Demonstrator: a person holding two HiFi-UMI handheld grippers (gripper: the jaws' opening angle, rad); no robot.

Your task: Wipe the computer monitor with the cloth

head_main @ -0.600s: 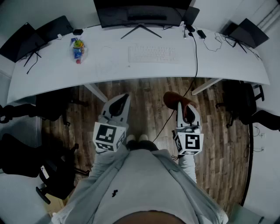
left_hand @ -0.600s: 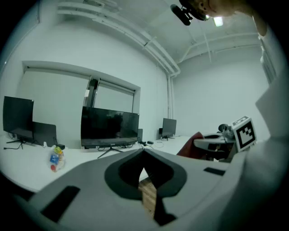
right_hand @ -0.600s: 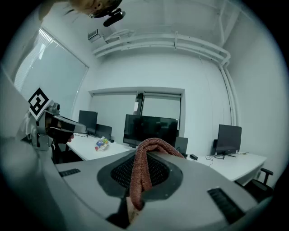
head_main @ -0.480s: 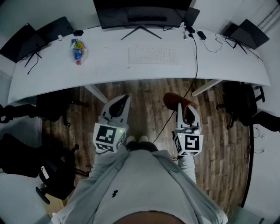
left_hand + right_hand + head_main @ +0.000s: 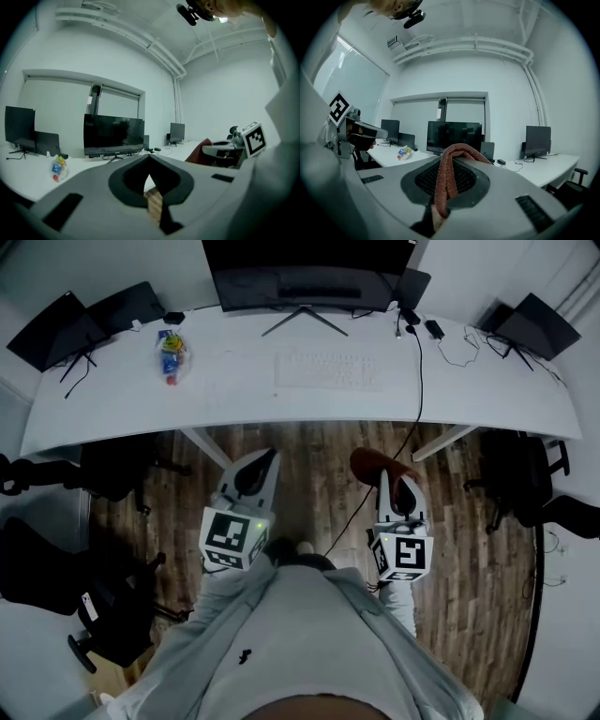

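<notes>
The cloth [image 5: 449, 180], a reddish-brown knit strip, is pinched between the jaws of the right gripper [image 5: 397, 486]. It loops up over the jaw tips and hangs back down the middle of the right gripper view, its long axis close to vertical there. In the head view the same cloth [image 5: 375, 461] shows only as a rumpled lump at the gripper's forward end, low and right of centre, above the wooden floor [image 5: 309, 442] and well apart from the desk [image 5: 234, 395]. The left gripper [image 5: 260, 469] is beside it at about the same height, its jaws closed tip to tip with nothing between them; only its own view shows this, with a thin strip of floor under the tips. The computer monitor [image 5: 305, 273] stands at the top centre of the head view at the back edge of the desk, dark, its long axis running across the frame and its screen facing the person. Both gripper views show it straight ahead beyond the jaws. Only the head view shows the white keyboard [image 5: 328, 369] in front of it, a black cable [image 5: 419, 362] running off the desk's front edge, and a colourful packet [image 5: 170, 348] at the upper left.
</notes>
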